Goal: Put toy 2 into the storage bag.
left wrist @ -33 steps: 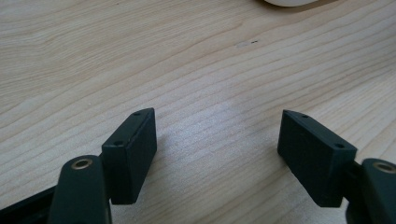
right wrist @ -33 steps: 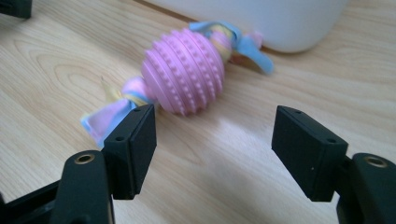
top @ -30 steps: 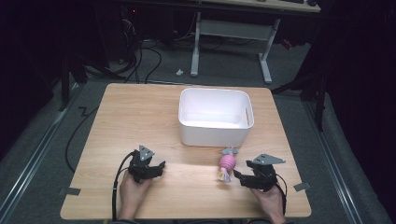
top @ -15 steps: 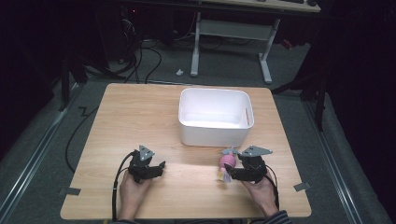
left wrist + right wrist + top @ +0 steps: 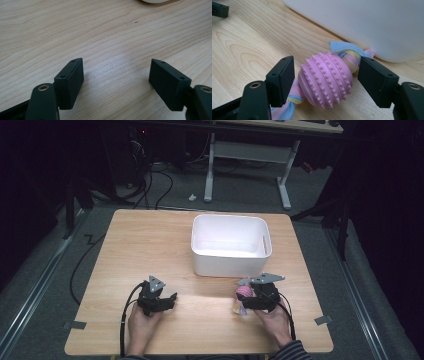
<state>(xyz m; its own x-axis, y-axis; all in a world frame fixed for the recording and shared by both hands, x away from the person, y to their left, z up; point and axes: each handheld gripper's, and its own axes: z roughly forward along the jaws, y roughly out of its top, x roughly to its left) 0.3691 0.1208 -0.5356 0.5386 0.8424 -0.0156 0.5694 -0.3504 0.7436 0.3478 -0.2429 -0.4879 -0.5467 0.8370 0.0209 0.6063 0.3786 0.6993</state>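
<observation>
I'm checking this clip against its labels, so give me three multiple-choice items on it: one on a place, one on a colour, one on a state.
1. Where does the toy lie?
A. Inside the bin
B. On the table, just in front of the bin
C. At the table's far left corner

2. What colour is the toy's studded ball?
A. Pink
B. Green
C. Black

3. How does the left claw stand?
A. Shut on the toy
C. Shut on a cable
B. Open, with bare table between its jaws

Answers: 1 B, the right claw view shows the toy on the wood of the table, close by the wall of the bin. 2 A, the ball is pink, with pastel cloth strips through it. 3 B, the left claw view shows the jaws apart over wood grain alone.
</observation>
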